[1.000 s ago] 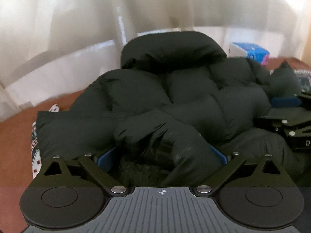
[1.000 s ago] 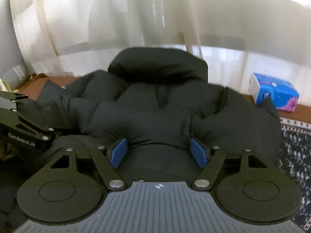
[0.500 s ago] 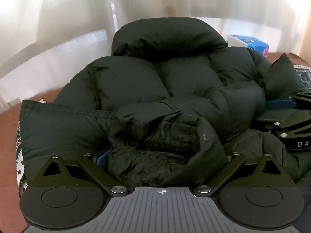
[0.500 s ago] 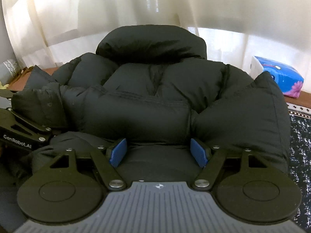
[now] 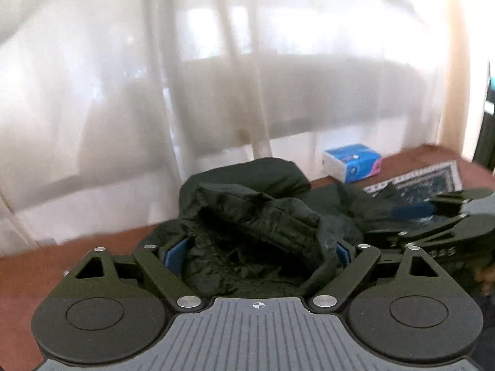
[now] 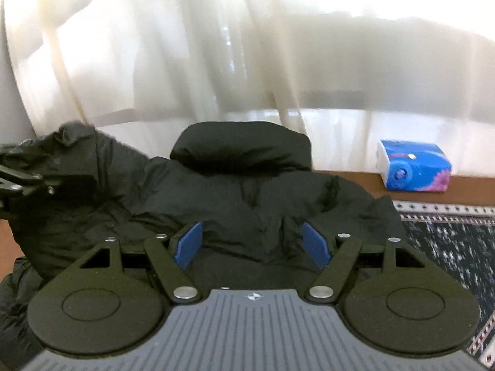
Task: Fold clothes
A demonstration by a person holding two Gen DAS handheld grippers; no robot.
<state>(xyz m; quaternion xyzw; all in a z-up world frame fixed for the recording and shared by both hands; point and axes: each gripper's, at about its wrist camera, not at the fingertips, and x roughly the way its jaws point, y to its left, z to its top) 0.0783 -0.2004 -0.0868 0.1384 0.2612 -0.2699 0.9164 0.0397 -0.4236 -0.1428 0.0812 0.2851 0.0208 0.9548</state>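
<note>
A black puffer jacket (image 6: 241, 191) lies on a brown table, its rolled collar toward the curtain. My left gripper (image 5: 256, 252) has a bunched fold of the jacket (image 5: 260, 216) filling the gap between its blue pads and holds it raised above the table. My right gripper (image 6: 252, 242) is wide open, its blue pads (image 6: 187, 244) resting over the jacket's near edge without gripping it. The right gripper also shows at the right edge of the left wrist view (image 5: 433, 216). The left gripper shows at the left edge of the right wrist view (image 6: 21, 179), with fabric in it.
A blue tissue pack (image 6: 414, 170) sits on the brown table (image 6: 464, 188) by the white curtain (image 6: 216, 46). A dark patterned mat (image 6: 448, 241) lies to the right of the jacket.
My left gripper has lifted and tilted up with the jacket fold in it, so the jacket's left side is pulled up. My right gripper has drawn back slightly and stays open.
</note>
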